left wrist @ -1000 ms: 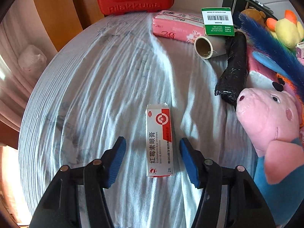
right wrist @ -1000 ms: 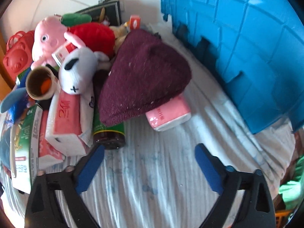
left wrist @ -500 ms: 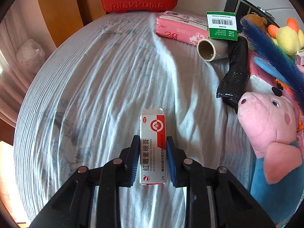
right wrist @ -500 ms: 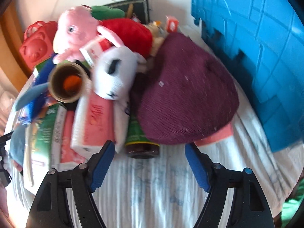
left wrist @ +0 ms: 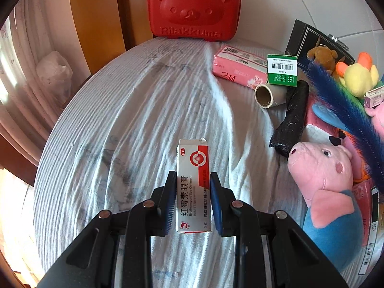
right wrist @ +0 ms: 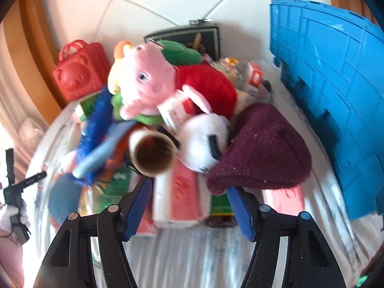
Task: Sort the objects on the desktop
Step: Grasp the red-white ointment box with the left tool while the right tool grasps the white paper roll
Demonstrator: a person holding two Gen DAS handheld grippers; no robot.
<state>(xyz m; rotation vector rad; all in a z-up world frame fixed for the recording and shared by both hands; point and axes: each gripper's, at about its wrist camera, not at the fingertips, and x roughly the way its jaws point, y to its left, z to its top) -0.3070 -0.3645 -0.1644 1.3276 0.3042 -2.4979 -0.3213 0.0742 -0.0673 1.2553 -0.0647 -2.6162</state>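
A white and red ointment box [left wrist: 194, 165] is clamped lengthwise by my left gripper [left wrist: 192, 180], which is shut on it just above the striped white cloth [left wrist: 120, 124]. In the right wrist view my right gripper [right wrist: 189, 187] is at the near edge of a heap of toys, its jaws closing. A pink and white tissue pack [right wrist: 178, 192] and a dark bottle with a green label [right wrist: 219, 206] lie between its fingers, and the pads are not pressing on either. A maroon knit hat [right wrist: 264, 148] hangs over the right finger.
A red bear case [left wrist: 194, 9] stands at the back. A pink tissue pack [left wrist: 237, 64], a green box [left wrist: 282, 69], a cardboard roll [left wrist: 265, 94], a black roll [left wrist: 291, 117] and a pink pig plush [left wrist: 321, 168] crowd the right. A blue crate [right wrist: 336, 96] walls the far right.
My left gripper closed on the ointment box and lifted it off the cloth. My right gripper moved in towards the heap, swung left, and its jaws narrowed.
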